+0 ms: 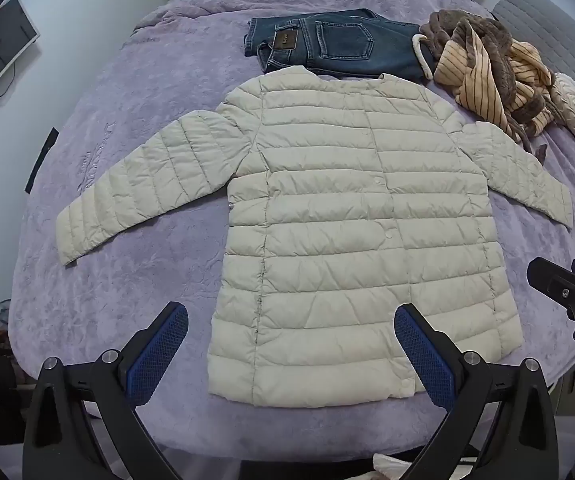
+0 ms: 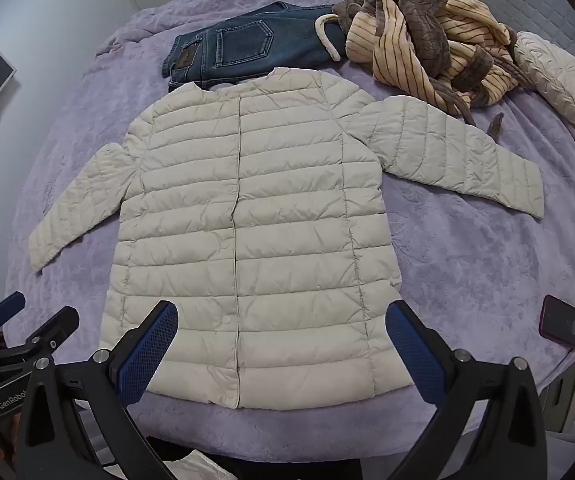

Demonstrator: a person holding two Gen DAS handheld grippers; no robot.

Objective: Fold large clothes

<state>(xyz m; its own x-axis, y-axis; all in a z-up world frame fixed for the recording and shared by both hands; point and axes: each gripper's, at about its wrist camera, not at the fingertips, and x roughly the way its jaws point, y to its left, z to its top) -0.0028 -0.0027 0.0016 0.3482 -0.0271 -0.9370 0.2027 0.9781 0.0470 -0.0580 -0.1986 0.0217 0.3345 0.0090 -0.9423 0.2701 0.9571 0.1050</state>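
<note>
The jacket [image 1: 351, 232] is lying flat and face up on the bedspread [image 1: 135, 280], sleeves spread, hem just ahead of both jaw pairs. The left gripper [image 1: 291, 344] is hovering with jaws apart, holding nothing; the right gripper [image 2: 283, 344] is doing the same.

Risks, as judged:
- The puffy shell is likely slippery; a shallow pinch may be releasing mid-fold.
- A deep pinch may be catching the bedspread beneath.
- The jeans [image 1: 327, 44] and robe [image 1: 487, 72] are lying beyond the collar; a folded sleeve may be dragging them.
</note>
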